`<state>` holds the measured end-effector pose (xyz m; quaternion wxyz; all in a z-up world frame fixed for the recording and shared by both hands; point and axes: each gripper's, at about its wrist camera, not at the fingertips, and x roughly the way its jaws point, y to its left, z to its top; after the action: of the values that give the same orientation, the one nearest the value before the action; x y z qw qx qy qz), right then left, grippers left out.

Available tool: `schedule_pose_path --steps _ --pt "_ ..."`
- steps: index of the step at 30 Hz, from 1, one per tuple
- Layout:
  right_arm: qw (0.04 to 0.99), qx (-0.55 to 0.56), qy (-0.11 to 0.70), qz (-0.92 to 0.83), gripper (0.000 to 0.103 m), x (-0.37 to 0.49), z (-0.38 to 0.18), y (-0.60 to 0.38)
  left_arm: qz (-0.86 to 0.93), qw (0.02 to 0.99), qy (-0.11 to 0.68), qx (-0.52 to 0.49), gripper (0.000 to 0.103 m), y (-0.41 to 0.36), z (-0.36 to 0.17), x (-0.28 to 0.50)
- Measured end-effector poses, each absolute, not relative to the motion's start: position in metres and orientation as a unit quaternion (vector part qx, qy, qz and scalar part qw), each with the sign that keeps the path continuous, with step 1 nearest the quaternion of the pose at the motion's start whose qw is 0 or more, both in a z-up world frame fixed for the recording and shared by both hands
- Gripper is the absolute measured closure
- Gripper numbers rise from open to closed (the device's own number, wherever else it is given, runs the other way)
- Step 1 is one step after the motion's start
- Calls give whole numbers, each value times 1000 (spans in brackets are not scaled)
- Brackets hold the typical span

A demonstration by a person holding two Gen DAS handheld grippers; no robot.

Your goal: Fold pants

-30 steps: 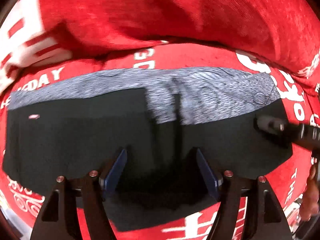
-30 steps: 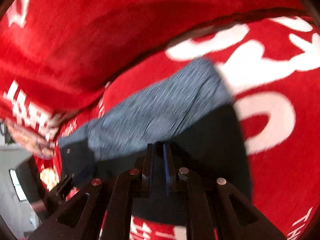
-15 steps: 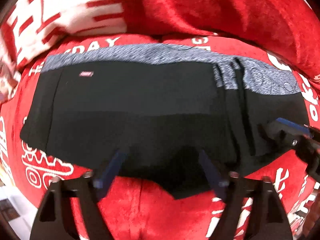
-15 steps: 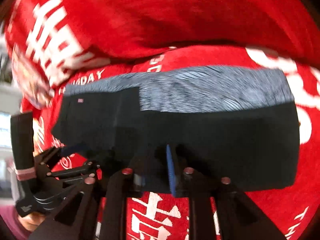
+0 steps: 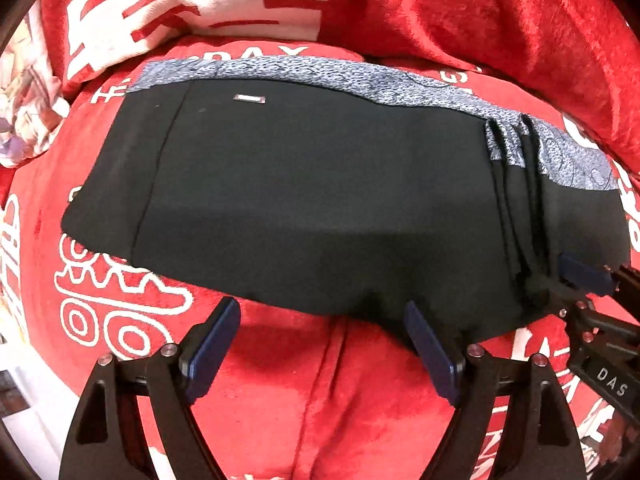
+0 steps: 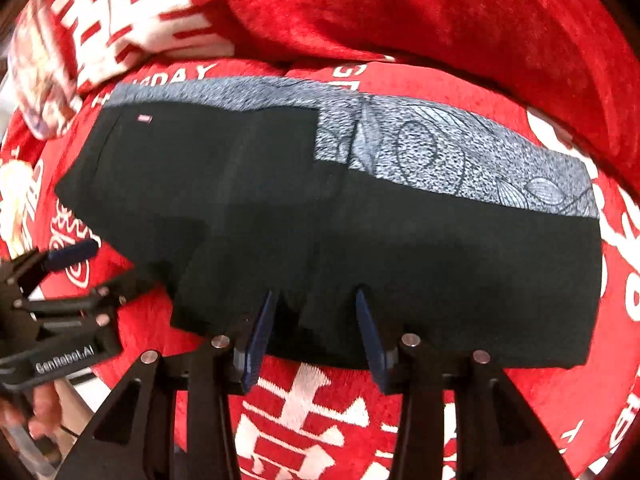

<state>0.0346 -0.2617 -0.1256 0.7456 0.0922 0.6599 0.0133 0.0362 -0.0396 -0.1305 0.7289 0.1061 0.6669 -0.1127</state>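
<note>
On the red blanket [image 5: 360, 400] the pants [image 5: 320, 200] lie folded into a flat block. Left gripper [image 5: 324, 340] wide, empty; right gripper [image 6: 316, 328] opening, gripping nothing. Maybe one fold left.

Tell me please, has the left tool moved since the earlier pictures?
Yes. The left tool has backed off the folded black pants with grey patterned band: before, its pads were over the black cloth; now they are at its near edge, over the red blanket.

Left wrist view: looking straight down, close above the pants [image 5: 320, 200].
Right wrist view: looking steeply down, sharing the pants.
</note>
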Motion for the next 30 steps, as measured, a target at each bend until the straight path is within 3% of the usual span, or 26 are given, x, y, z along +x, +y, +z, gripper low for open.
schedule_pose_path --steps 30 --pt "732 107 672 9 57 5 -108 -199 -87 719 689 41 18 33 -128 37"
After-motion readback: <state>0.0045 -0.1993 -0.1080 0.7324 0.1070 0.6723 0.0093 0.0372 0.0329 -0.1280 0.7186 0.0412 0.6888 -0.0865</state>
